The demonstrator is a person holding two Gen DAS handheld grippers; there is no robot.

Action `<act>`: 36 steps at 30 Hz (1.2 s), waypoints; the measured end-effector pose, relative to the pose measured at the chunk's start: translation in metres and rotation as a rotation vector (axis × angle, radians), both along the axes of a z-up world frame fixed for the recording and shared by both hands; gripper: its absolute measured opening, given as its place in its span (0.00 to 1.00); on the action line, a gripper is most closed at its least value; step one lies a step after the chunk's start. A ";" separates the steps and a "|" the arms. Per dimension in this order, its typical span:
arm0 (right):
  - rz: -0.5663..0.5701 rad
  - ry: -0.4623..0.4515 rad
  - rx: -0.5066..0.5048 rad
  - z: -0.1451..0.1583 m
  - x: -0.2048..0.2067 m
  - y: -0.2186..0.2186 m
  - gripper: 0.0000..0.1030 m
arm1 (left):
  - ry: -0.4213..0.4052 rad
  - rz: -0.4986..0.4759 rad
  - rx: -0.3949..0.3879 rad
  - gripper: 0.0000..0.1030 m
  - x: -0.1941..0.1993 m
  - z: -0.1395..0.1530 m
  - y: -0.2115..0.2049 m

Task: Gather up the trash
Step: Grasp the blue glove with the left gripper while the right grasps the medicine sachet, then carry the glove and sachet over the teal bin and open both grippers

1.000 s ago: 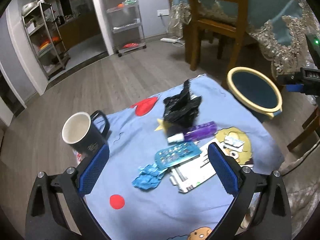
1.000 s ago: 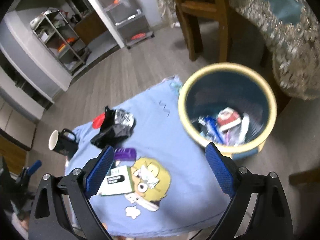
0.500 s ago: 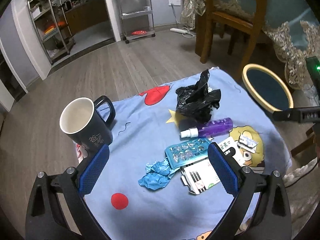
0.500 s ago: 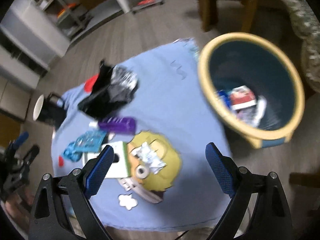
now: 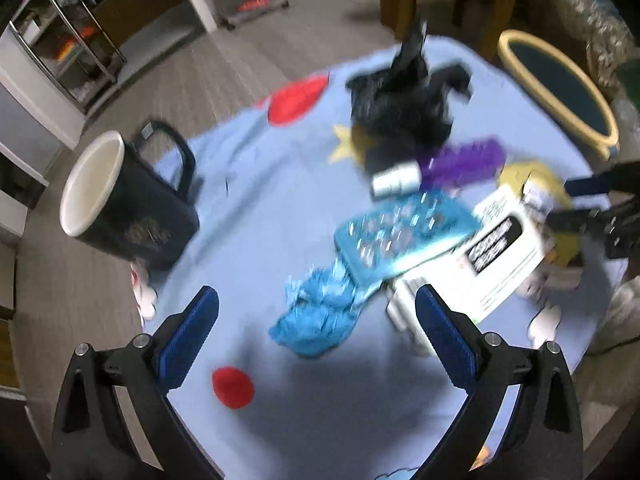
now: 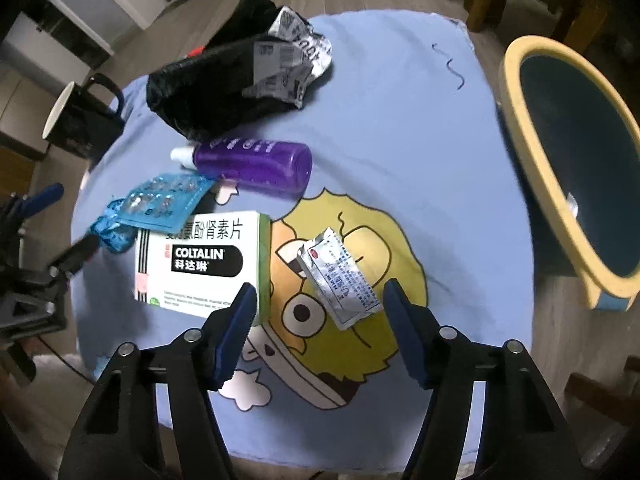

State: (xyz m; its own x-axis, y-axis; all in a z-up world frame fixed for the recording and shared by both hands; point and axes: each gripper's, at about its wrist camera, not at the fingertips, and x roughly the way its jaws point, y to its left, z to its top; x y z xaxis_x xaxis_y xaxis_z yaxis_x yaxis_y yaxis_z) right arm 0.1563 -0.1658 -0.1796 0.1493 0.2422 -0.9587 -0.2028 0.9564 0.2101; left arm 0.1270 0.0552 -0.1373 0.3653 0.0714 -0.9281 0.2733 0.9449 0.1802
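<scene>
- Right wrist view: right tongs (image 6: 318,308) gape empty above the foil sachet (image 6: 339,278), near the surface's front edge
- Sachet looks light, thin, slippery; pinch across its raised edge
- Left tongs (image 5: 316,334) gape empty too

Bare cloth (image 6: 400,120) separates the purple bottle (image 6: 256,164) from the bin (image 6: 532,152).

Purple bottle (image 6: 256,164), black bag (image 6: 216,88), teal blister pack (image 6: 160,200), yellow-rimmed bin (image 6: 532,160), light-blue cartoon-print cloth (image 6: 400,120).
</scene>
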 end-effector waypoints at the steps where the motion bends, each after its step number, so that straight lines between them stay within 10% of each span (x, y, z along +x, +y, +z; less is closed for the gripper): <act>1: 0.002 0.003 -0.005 -0.001 0.000 0.000 0.63 | 0.020 0.008 0.013 0.94 0.001 -0.006 0.003; 6: 0.000 0.027 -0.013 -0.007 0.001 -0.002 0.59 | 0.079 0.075 -0.002 0.87 0.009 -0.023 0.016; 14: 0.010 0.053 -0.030 -0.015 -0.001 -0.010 0.50 | 0.151 0.058 -0.060 0.42 0.011 -0.036 0.010; 19: 0.011 0.051 -0.032 -0.013 0.000 -0.016 0.26 | 0.166 0.071 -0.082 0.28 0.011 -0.031 0.010; 36: -0.153 -0.021 0.132 0.034 0.003 -0.054 0.25 | -0.023 0.178 -0.197 0.26 -0.010 0.051 0.040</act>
